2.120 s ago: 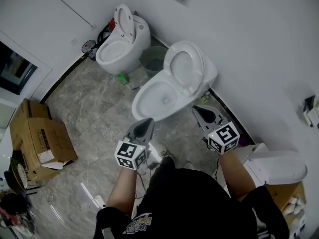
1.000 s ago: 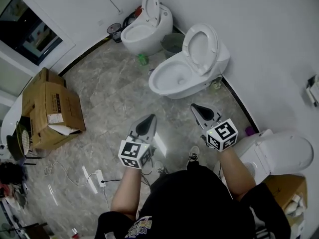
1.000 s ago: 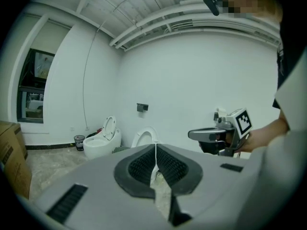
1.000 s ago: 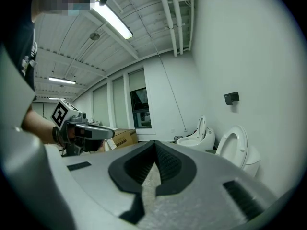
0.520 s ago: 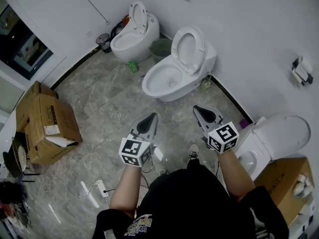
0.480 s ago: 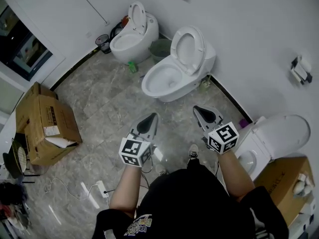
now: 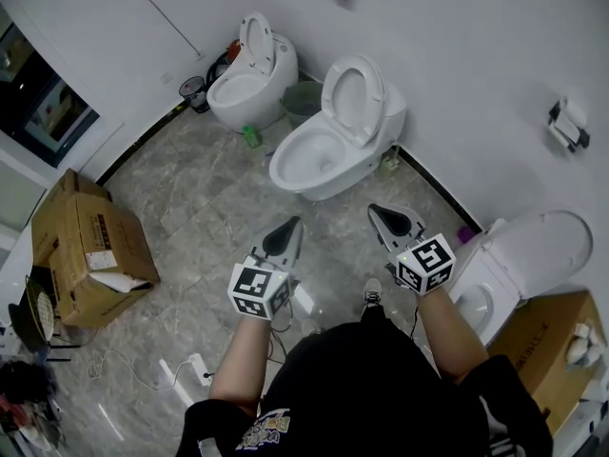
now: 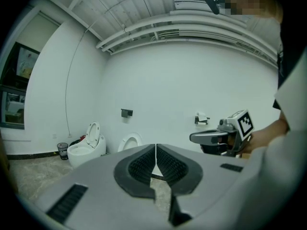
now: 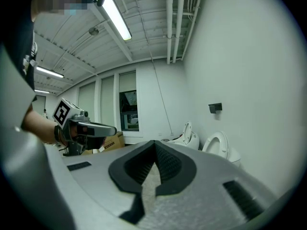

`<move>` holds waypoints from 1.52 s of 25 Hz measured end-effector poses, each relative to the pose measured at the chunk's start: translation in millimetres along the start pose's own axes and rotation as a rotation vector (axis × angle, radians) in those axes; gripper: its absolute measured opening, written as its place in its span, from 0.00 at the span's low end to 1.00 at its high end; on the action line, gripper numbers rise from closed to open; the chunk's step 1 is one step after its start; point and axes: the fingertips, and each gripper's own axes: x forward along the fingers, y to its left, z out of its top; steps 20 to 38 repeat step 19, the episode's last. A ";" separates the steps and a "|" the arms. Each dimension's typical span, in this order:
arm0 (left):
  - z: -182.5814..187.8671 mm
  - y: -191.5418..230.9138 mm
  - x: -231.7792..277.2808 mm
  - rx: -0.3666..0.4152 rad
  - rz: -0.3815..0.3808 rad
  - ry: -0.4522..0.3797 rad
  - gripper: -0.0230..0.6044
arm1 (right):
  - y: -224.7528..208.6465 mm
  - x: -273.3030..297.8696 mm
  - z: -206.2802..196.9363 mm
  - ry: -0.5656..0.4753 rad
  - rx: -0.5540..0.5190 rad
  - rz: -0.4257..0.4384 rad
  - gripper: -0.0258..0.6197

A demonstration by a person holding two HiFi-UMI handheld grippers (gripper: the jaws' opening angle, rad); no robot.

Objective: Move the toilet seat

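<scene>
Both grippers are held out in front of the person, well short of any toilet. The left gripper (image 7: 285, 232) is closed with nothing between its jaws. The right gripper (image 7: 386, 216) is the same: pads together, empty.

The toilet seat (image 7: 353, 94) most likely meant is on the middle toilet (image 7: 309, 165), straight ahead across the marble floor (image 7: 190, 193). It's stood upright against the back of the bowl. A second toilet (image 7: 238, 89) with its seat up is seen further off in the corner. A third toilet (image 7: 533, 250) is just beside the right arm, though how its lid is set can't really be made out.

Handling-wise, the seat is probably best treated as rigid glossy plastic: stiff, not very heavy, but slick. It's hinged at the back, so it would be swung through an arc rather than lifted away.

The best hold is probably on the free top edge of the ring, farthest from the hinge, with the rim pinched across its thickness. The jaws would have to be opened first. If the pads slip on that gloss, the seat could be dropped onto the ceramic with a bang, so it should be lowered under control, not let go early.
</scene>
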 end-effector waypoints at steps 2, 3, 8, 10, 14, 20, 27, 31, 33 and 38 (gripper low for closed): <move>0.7 -3.2 0.7 -0.005 -0.015 -0.007 0.05 | -0.8 0.0 0.8 -0.003 -0.002 0.000 0.04; 1.1 -3.5 1.0 -0.003 -0.016 -0.010 0.05 | -0.9 0.0 0.9 -0.004 -0.002 0.000 0.04; 8.1 -2.6 2.2 0.020 -0.004 -0.018 0.05 | -0.9 0.0 3.0 -0.004 -0.003 0.007 0.04; 8.1 -2.8 1.6 0.020 -0.004 -0.018 0.05 | -0.3 -0.1 3.8 -0.006 -0.004 0.008 0.04; 4.9 -4.5 2.5 0.026 -0.007 -0.021 0.05 | -0.5 -0.3 2.8 -0.011 -0.005 0.010 0.04; 6.5 -5.1 2.5 0.026 -0.005 -0.021 0.05 | -0.2 -0.6 5.2 -0.014 -0.004 0.012 0.04; 6.5 -5.1 2.5 0.026 -0.005 -0.021 0.05 | -0.2 -0.6 5.2 -0.014 -0.004 0.012 0.04; 6.5 -5.1 2.5 0.026 -0.005 -0.021 0.05 | -0.2 -0.6 5.2 -0.014 -0.004 0.012 0.04; 6.5 -5.1 2.5 0.026 -0.005 -0.021 0.05 | -0.2 -0.6 5.2 -0.014 -0.004 0.012 0.04; 6.5 -5.1 2.5 0.026 -0.005 -0.021 0.05 | -0.2 -0.6 5.2 -0.014 -0.004 0.012 0.04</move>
